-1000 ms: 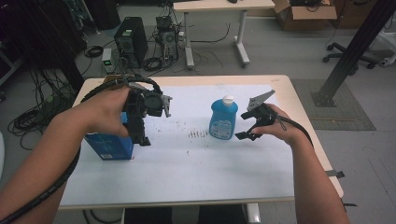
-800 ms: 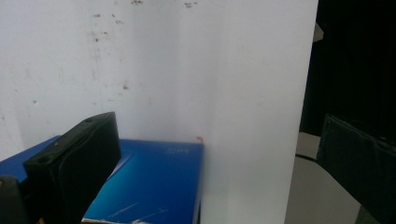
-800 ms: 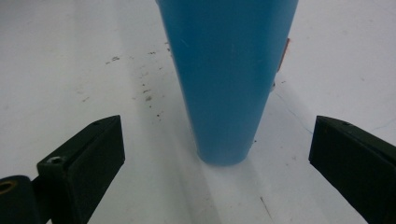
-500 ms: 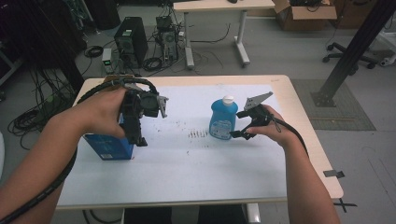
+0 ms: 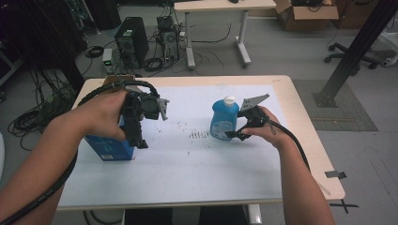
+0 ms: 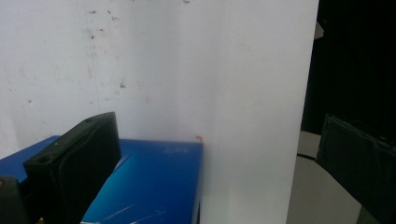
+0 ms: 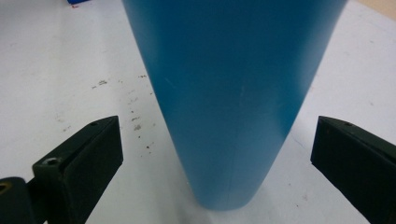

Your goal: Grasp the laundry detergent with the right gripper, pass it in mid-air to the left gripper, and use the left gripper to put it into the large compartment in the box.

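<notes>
One blue box (image 5: pixel 109 149) sits on the counter (image 5: pixel 187 183) at the left, closed, contents not visible. The left gripper (image 5: pixel 141 143) hangs just over the box's right end, jaws wide apart and holding nothing; in the left gripper view the box (image 6: pixel 154 186) lies below the jaws beside the counter edge. One blue bottle (image 5: pixel 224 120) with a white cap stands upright near the middle of the counter; what is inside cannot be told. The right gripper (image 5: pixel 236 136) is at the bottle's right side, jaws spread wide on either side of the bottle's base (image 7: pixel 229 102), not touching it. The counter has a white top with a wood rim and dark specks (image 5: pixel 199 135) between box and bottle. Room: grey floor, one computer tower (image 5: pixel 131 41), cable tangles, one second desk (image 5: pixel 216 5), one cardboard box (image 5: pixel 307 8), one office chair (image 5: pixel 371 49).
</notes>
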`<state>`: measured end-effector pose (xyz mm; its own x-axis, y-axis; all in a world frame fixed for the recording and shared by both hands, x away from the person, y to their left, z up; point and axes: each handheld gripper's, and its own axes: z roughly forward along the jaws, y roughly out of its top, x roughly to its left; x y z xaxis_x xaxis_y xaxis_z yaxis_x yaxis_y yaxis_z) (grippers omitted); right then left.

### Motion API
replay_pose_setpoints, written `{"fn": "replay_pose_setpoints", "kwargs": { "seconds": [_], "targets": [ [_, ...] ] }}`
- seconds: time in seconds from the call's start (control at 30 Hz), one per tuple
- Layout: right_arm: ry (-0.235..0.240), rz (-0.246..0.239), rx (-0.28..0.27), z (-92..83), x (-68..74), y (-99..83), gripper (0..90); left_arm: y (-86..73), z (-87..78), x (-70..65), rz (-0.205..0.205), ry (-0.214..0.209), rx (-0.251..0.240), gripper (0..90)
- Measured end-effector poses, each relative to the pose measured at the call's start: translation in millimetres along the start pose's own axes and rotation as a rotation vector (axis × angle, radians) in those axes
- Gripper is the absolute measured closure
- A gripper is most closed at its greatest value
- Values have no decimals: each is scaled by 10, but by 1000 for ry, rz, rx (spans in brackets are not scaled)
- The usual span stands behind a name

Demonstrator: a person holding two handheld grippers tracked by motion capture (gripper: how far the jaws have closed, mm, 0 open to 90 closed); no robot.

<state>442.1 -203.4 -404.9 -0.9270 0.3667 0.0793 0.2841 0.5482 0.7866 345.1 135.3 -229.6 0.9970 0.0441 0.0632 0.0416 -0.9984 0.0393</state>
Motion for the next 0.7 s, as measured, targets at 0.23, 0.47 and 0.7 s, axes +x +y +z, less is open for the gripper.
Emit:
{"fn": "replay_pose_setpoints", "kwargs": {
  "seconds": [0.23, 0.47, 0.7],
  "targets": [
    [-12, -5, -19, 79, 29, 8, 15, 15, 30, -4, -2, -2, -7, 2],
    [-36, 11, -46, 117, 35, 9, 14, 7, 40, -18, 3, 1, -7, 2],
    [-54, 26, -67, 138, 35, -2, 8, -8, 44, -19, 8, 2, -8, 2]
  ]
}}
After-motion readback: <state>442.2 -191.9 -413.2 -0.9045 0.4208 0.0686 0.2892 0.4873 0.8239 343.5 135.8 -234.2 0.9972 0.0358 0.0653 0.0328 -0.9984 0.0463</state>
